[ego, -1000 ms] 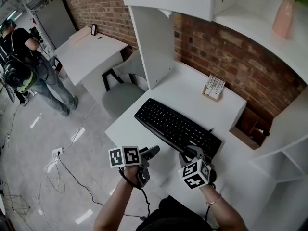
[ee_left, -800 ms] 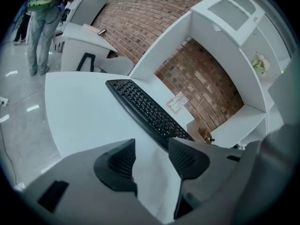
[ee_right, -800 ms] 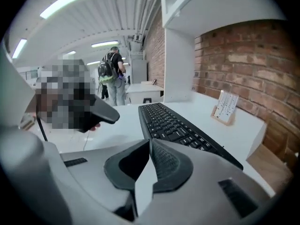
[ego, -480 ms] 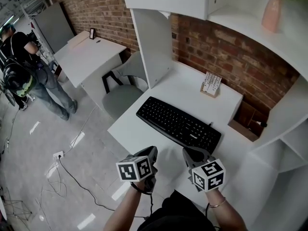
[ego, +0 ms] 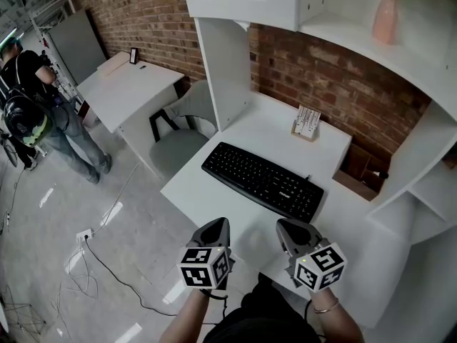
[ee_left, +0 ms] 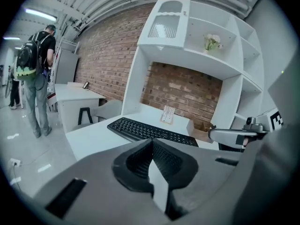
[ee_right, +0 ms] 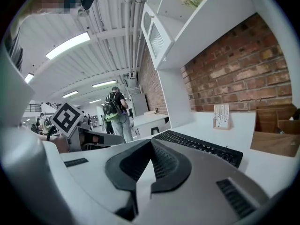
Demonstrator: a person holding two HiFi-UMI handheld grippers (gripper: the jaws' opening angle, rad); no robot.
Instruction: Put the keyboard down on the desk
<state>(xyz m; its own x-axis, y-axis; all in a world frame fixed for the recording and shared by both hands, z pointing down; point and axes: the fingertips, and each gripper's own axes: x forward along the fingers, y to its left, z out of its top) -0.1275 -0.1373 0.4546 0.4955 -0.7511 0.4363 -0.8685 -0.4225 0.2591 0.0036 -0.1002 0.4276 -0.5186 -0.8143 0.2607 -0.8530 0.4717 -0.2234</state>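
Nearest me: left tongs [ego: 218,224] and right tongs [ego: 288,229], jaws just closed together, both empty. Beyond: keyboard [ego: 263,181] lying flat on the bench [ego: 275,127]. I judge placement complete; next, I simply withdraw.

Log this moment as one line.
keyboard: flat on desk | left gripper: shut, empty | right gripper: shut, empty | both off keyboard

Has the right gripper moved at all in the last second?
Yes. The right gripper was at the near edge of the keyboard; it has drawn back toward the person, leaving bare desk between.
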